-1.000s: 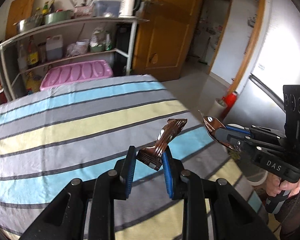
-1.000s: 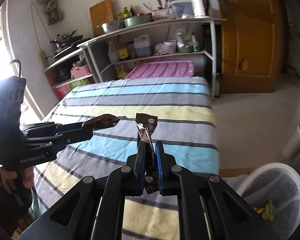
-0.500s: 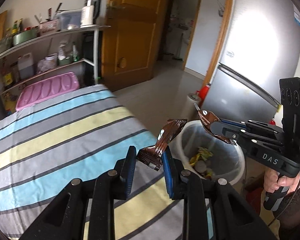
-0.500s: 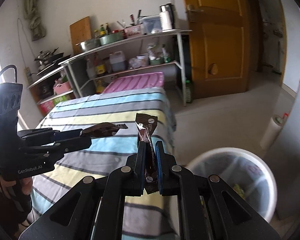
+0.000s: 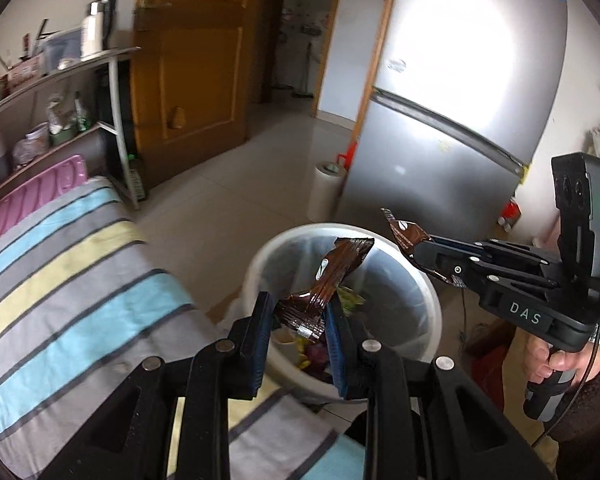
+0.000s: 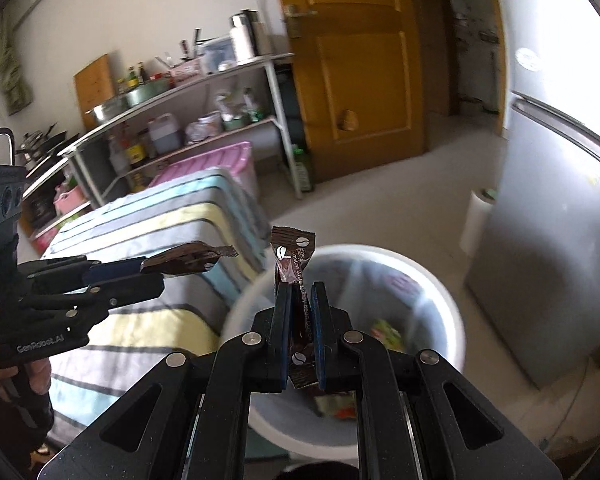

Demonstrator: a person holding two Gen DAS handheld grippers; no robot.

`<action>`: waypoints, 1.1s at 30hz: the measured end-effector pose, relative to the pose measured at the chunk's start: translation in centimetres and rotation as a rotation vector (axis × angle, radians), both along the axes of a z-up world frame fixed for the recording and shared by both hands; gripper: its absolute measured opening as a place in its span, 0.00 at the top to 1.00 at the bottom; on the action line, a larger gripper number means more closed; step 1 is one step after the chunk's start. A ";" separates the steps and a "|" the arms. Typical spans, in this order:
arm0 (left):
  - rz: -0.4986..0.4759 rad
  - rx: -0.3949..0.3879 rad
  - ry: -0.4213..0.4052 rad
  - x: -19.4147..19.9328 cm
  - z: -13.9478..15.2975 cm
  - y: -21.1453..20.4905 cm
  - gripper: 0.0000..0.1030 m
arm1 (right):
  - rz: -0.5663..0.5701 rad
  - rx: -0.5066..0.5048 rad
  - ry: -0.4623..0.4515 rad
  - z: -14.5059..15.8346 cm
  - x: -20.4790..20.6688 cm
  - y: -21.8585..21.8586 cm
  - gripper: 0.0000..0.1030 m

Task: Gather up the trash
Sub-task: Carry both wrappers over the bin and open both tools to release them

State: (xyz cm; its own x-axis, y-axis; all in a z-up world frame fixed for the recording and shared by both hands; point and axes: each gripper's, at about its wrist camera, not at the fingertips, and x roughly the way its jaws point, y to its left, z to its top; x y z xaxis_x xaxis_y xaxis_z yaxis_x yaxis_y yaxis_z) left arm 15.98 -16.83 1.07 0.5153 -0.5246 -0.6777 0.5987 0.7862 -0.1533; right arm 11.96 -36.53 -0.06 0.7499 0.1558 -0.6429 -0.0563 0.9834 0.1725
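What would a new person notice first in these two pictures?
Each gripper is shut on a brown wrapper: the left gripper on a crumpled wrapper, the right gripper on an upright wrapper. Both hang over the white bin on the floor, between the striped table and the silver fridge.

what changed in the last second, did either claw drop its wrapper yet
No drop yet. Both claws swung away from the striped table to the white trash bin, which now lies just beyond their tips. The left claw still grips its brown wrapper and the right claw still grips its brown wrapper, jaws unchanged.
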 end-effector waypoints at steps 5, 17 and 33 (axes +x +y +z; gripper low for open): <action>-0.038 0.022 0.029 0.1 -1.1 -3.0 0.73 | -0.040 -0.008 0.041 -1.6 -0.2 -1.9 0.90; -0.058 0.085 0.098 0.7 -3.8 -6.0 0.73 | -0.106 -0.028 0.165 -5.8 1.4 -4.1 0.90; -0.032 0.109 0.106 0.9 -4.4 -6.2 0.53 | -0.132 -0.040 0.174 -6.3 1.2 -4.3 0.74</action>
